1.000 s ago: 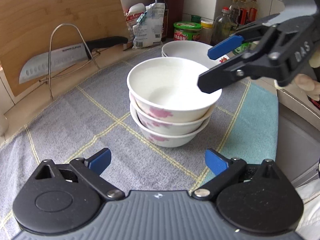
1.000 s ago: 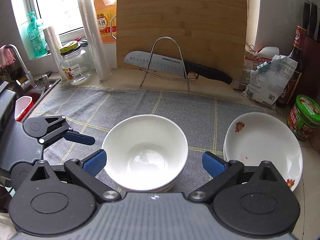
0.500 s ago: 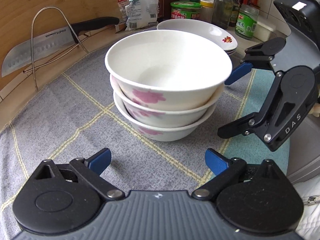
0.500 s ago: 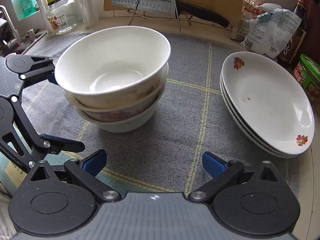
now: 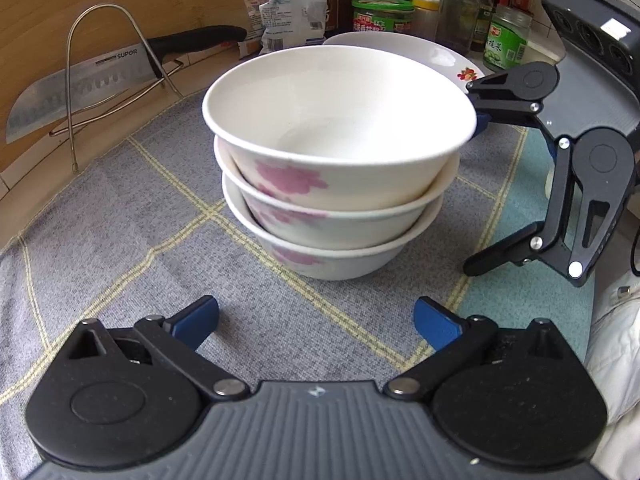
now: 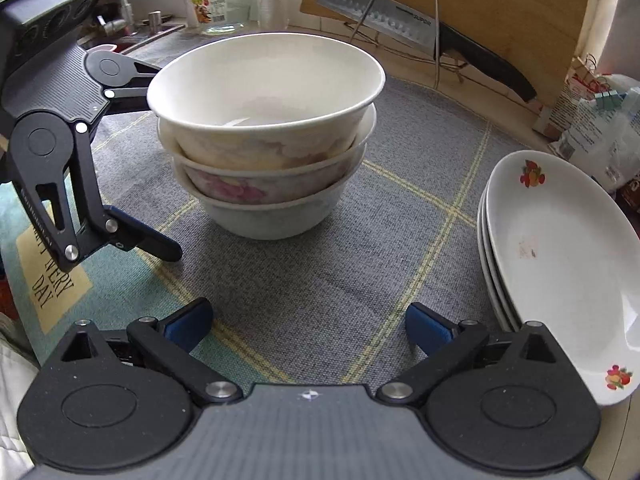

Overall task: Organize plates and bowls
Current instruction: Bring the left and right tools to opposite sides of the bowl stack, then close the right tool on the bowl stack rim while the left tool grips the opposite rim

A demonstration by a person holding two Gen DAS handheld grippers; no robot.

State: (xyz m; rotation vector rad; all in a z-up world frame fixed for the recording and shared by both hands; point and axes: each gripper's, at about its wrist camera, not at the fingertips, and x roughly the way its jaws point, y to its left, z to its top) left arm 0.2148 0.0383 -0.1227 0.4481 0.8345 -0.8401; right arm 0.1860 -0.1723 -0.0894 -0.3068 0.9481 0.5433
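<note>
Three white bowls with pink flowers (image 5: 340, 160) stand nested in a stack on the grey checked mat (image 5: 140, 220). In the left wrist view my left gripper (image 5: 316, 320) sits low in front of the stack. Its jaws are opening, with nothing between them. Facing it from the right is my right gripper (image 5: 476, 196), open, one finger partly hidden behind the top bowl's rim. The right wrist view shows the bowl stack (image 6: 272, 152) ahead of the right gripper (image 6: 308, 324), the left gripper (image 6: 164, 164) at its left, and stacked white plates (image 6: 560, 248) at the right.
A cleaver (image 5: 80, 92) rests in a wire rack against a wooden cutting board (image 5: 100, 0) at the back. Food bags (image 5: 288, 0), jars (image 5: 382, 14) and bottles line the back wall. A tap and sink (image 6: 120, 20) lie at the far left.
Both grippers have come down from above the bowls to the level of the stack, one on each side. The right gripper's finger, which hung over the top bowl, now sits beside it.
</note>
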